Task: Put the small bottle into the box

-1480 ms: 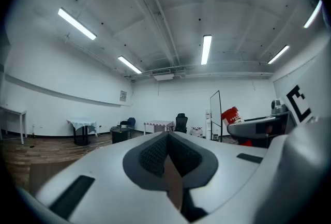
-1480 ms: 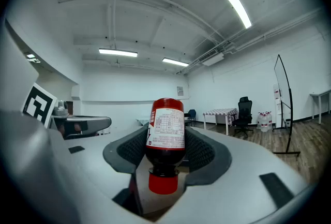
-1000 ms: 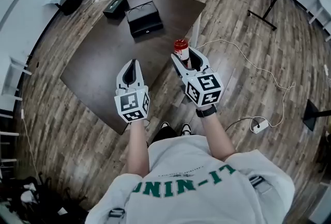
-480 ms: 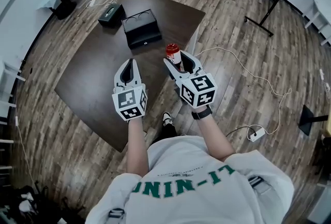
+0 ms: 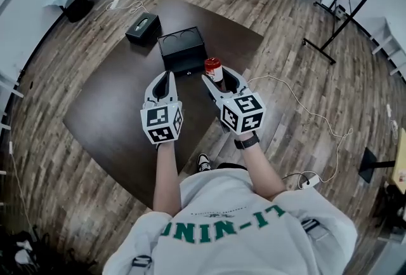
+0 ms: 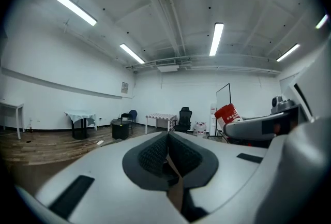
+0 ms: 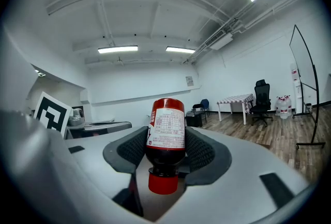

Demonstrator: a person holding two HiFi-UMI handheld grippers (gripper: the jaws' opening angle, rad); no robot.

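My right gripper point(image 5: 221, 79) is shut on the small bottle point(image 5: 212, 68), a dark bottle with a red cap and a white label. In the right gripper view the small bottle point(image 7: 165, 135) sits between the two dark pads with its cap toward the camera. It hangs over the dark table point(image 5: 114, 108), just right of the open black box point(image 5: 181, 49). My left gripper point(image 5: 162, 85) is shut with nothing in it, level with the right one and just short of the box. The left gripper view shows its pads point(image 6: 158, 154) pressed together.
A second, smaller black case point(image 5: 142, 27) lies on the table beyond the box at the left. A white cable point(image 5: 298, 102) runs over the wooden floor at the right. A black stand point(image 5: 333, 29) is at the far right, and chairs and tables line the room's walls.
Both grippers and the bottle have come closer to the black box. The bottle went from beyond the table's right edge to above the tabletop beside the box.
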